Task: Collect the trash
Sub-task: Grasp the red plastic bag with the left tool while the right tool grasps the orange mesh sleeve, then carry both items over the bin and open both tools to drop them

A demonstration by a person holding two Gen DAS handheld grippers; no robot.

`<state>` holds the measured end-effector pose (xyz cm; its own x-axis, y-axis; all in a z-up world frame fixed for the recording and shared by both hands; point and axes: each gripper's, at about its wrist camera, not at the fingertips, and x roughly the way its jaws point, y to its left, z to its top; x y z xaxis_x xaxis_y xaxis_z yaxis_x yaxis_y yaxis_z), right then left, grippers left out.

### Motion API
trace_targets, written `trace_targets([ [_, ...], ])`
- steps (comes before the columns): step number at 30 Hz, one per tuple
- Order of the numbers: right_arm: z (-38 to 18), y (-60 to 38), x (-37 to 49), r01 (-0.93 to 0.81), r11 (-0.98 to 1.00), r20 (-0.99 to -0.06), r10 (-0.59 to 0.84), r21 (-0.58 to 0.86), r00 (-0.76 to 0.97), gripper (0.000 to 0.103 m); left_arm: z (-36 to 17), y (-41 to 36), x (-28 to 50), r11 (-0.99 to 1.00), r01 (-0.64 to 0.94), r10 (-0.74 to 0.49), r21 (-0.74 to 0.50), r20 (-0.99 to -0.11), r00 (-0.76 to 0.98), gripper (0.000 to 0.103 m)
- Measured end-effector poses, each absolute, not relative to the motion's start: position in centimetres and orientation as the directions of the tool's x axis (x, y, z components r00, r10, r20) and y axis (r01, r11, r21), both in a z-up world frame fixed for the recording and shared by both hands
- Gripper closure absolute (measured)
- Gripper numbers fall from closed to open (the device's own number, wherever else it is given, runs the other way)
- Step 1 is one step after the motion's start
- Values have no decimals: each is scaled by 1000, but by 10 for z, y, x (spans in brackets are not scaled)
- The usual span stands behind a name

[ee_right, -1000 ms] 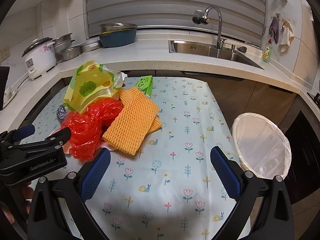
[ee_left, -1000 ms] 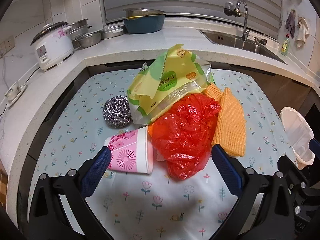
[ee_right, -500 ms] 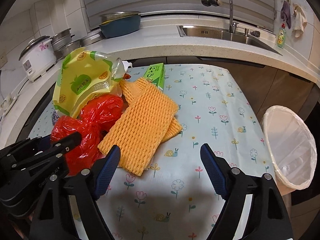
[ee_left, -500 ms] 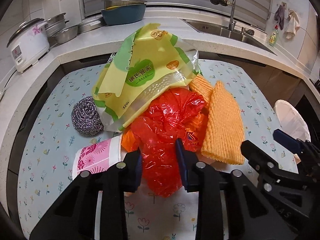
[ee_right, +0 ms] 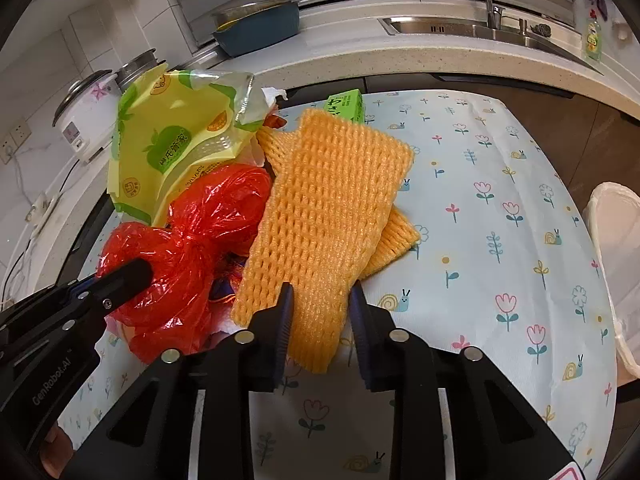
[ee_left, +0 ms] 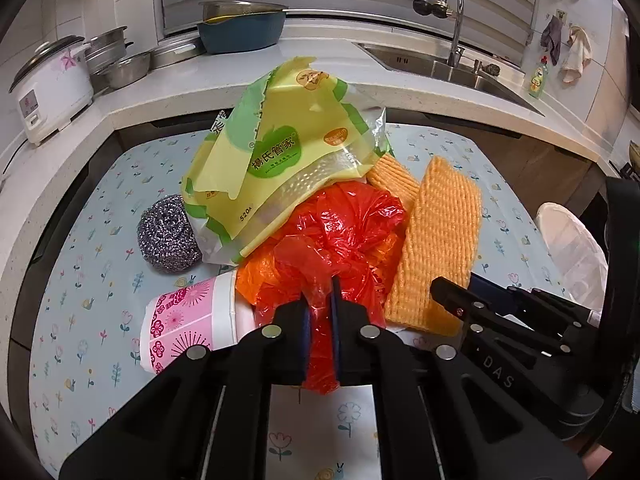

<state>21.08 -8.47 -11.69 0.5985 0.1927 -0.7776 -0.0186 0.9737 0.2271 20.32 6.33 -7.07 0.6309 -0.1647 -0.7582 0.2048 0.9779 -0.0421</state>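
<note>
Left tool [ee_left: 319, 312] pinches crinkly red plastic bag [ee_left: 344, 232]; right tool [ee_right: 320, 320] straddles orange foam net [ee_right: 328, 216].

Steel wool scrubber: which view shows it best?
The left wrist view: the steel wool scrubber sits in plain sight beside the yellow-green snack bag. In the right wrist view it is hidden behind the pile.

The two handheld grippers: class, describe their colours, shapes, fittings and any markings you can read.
The left gripper and right gripper share one design: matte black angular bodies with silver round bolt heads and ribbed dark-blue finger pads. White lettering on the left body reads "GenRobot.AI"; the right body shows "DAS". No cables or sleeves show.
</note>
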Motion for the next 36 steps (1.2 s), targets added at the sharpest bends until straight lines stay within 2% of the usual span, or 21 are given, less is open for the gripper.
trace_targets([
  [14,-53,-129,166,5,978,-678,142,210,721,94,-20,30,172,962,263,-235,-67,-694,681,98],
  [25,-23,-218,122,170,969,-635,-19,178,772,94,10,-41,149,923,377,-335,-79,-647,685,98],
  [36,-31,-310,87,355,925,-647,-188,138,739,94,9,-141,144,840,532,-462,-102,-649,605,98],
])
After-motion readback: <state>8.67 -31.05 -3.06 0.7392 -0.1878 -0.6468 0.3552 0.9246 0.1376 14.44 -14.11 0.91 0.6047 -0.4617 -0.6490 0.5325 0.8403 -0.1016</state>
